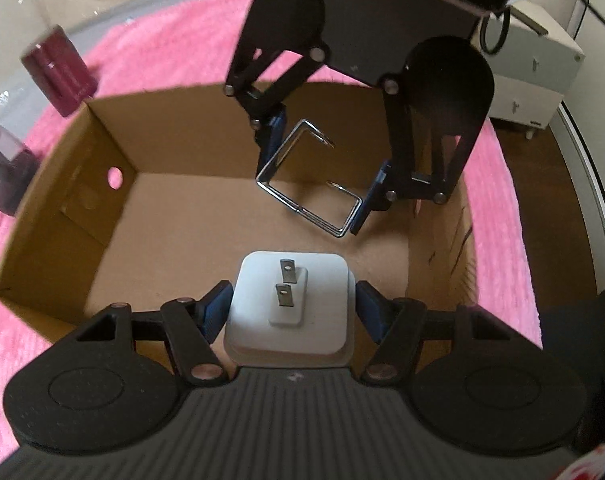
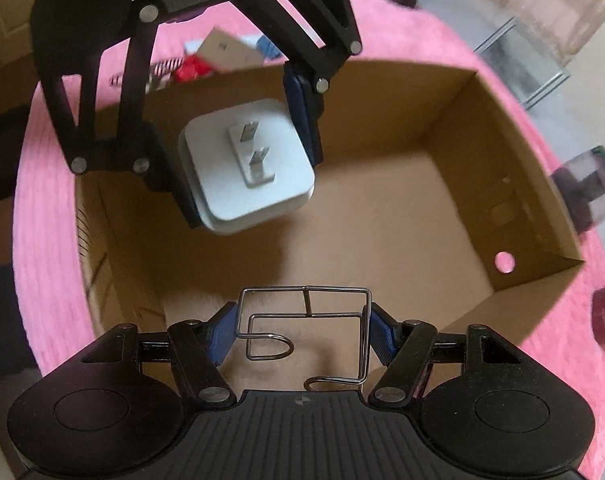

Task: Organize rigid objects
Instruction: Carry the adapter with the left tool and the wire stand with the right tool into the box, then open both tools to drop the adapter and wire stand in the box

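Evidently little was stowed yet: the box (image 1: pixel 174 216) on the pink rug (image 1: pixel 174 44) showed a bare floor. The left gripper (image 1: pixel 290 308) clamped a white plug (image 1: pixel 288 304) over the near side; the right gripper (image 2: pixel 302 332) gripped a wire clip (image 2: pixel 302 320) over the far side. Both awaited release inside, while jars (image 1: pixel 58 68) stood outside at far left.
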The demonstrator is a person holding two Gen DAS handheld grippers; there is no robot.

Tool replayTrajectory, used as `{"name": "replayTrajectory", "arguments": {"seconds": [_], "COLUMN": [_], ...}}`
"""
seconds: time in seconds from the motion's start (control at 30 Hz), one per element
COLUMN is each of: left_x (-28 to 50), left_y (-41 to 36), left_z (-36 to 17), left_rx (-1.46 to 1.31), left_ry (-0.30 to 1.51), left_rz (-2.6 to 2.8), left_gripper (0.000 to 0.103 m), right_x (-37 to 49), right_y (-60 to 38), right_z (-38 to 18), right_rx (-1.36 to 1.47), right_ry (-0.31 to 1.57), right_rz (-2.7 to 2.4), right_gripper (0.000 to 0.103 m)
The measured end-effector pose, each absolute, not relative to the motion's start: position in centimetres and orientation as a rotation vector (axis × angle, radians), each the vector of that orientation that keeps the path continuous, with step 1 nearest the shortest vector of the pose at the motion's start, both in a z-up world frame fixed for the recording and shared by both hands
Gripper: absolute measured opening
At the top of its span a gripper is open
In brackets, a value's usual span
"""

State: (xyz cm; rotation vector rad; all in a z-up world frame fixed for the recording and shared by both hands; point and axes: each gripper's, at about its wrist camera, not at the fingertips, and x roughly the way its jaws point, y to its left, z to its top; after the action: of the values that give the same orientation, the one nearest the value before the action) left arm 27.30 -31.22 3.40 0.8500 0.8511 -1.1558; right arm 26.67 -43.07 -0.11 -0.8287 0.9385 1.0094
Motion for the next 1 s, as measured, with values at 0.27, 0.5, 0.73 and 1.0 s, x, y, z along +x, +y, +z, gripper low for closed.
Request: {"name": "replayTrajectory", "arguments": {"seconds": [0.27,0.5,0.73,1.0], "left_x": [28.1,28.9,29.8,29.7], "left_y": [-32.8,-33.5,-34.3,-34.8], "left_z": [0.9,-0.2,-1.3,-1.8], "left_rx": [0.900,0.942,0.950,0.979], "left_ry": [0.935,0.980,1.007,1.002], "left_rz": [-1.187,-1.200,-1.200,-1.205], "left_gripper": [0.062,0.062,0.062,0.062], "right_x": [29.2,30.1,30.1,30.6], "right_y": [-42.1,-41.3,-40.5,-40.0], "right_z": [-1.9,-3.0,-3.2,-3.6], "right_rx": [-0.928,-0.989,-0.994,-1.021], "right_ry": [1.014,1.065,1.094,1.114], "right_rz": [1.069,1.110,1.123,1.125], "right_gripper": [0.064,0.064,0.064,0.064]}}
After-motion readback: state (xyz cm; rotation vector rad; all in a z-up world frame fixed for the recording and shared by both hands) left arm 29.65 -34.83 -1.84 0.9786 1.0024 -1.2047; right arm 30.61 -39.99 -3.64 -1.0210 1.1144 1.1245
